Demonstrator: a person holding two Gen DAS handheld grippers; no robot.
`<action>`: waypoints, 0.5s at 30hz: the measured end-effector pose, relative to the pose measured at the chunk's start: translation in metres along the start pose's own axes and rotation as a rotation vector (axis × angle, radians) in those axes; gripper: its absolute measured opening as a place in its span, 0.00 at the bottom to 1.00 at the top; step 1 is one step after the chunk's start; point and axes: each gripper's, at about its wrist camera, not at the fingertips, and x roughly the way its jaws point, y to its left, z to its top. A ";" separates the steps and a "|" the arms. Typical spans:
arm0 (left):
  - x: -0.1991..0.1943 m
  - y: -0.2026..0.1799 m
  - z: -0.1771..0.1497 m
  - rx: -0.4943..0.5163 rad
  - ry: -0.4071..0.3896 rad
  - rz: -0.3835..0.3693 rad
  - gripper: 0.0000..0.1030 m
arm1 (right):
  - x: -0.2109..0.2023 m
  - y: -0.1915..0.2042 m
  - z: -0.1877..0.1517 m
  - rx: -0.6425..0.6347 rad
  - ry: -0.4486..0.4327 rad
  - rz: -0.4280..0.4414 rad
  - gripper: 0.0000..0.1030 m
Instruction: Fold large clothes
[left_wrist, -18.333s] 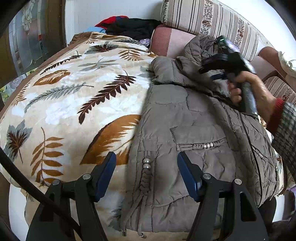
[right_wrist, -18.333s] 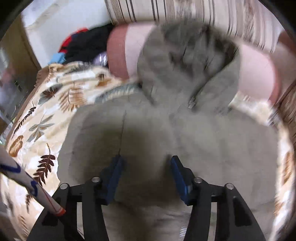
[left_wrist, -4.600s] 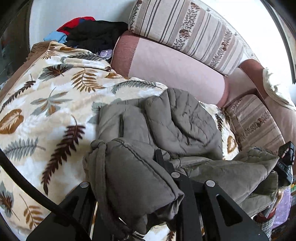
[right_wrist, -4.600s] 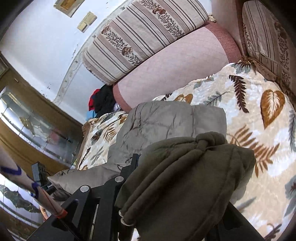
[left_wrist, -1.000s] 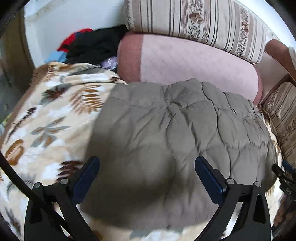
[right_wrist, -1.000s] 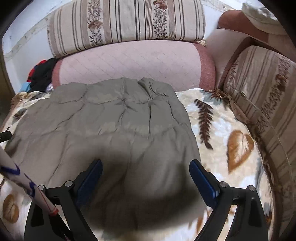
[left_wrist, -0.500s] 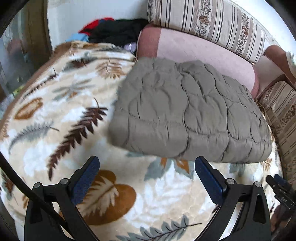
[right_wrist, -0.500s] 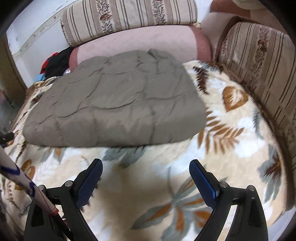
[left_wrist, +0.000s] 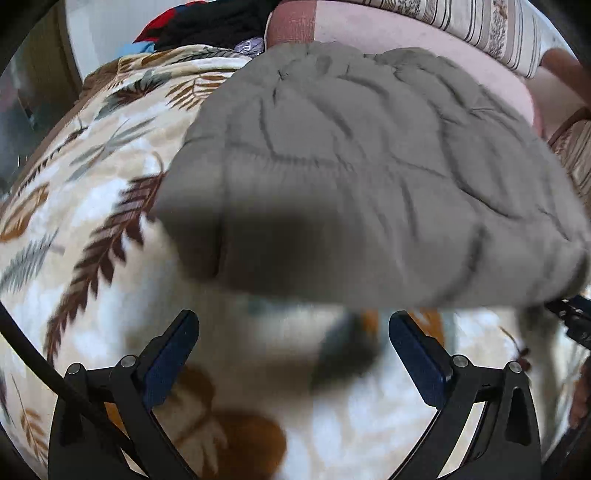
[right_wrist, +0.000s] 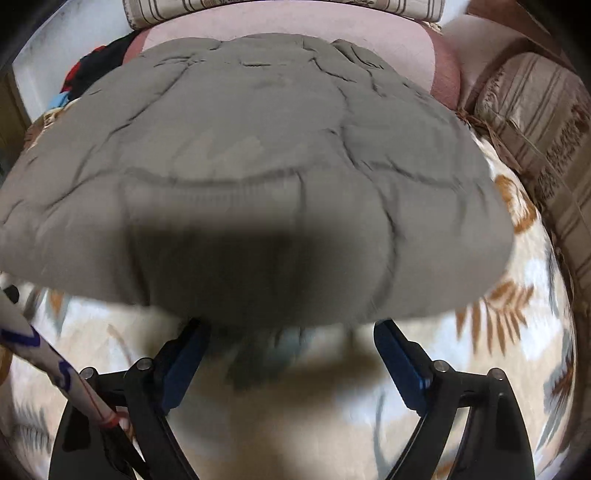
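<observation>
A grey quilted padded jacket (left_wrist: 362, 177) lies folded into a thick flat block on the leaf-patterned blanket (left_wrist: 92, 236). It fills the right wrist view (right_wrist: 251, 177) too. My left gripper (left_wrist: 293, 332) is open and empty, just short of the jacket's near edge. My right gripper (right_wrist: 291, 343) is open and empty, its fingertips at the jacket's near edge, the left fingertip partly under the overhang. Both views are motion-blurred.
A pink sofa back (left_wrist: 388, 33) with striped cushions (left_wrist: 498, 22) runs behind the jacket. A pile of dark and red clothes (left_wrist: 207, 22) lies at the far left. A striped armrest cushion (right_wrist: 546, 122) stands on the right.
Both open grippers have moved forward again toward the folded jacket, which now looms much larger. The jacket itself has stayed in place on the blanket.
</observation>
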 end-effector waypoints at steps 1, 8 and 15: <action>0.006 0.001 0.008 0.001 0.006 -0.008 1.00 | 0.002 -0.001 0.004 0.012 0.003 0.002 0.92; 0.023 -0.003 0.036 0.025 0.007 -0.012 1.00 | 0.017 -0.004 0.022 0.019 -0.006 0.017 0.93; -0.013 0.009 0.016 0.009 -0.013 -0.033 1.00 | -0.007 -0.007 -0.006 0.058 -0.022 0.063 0.91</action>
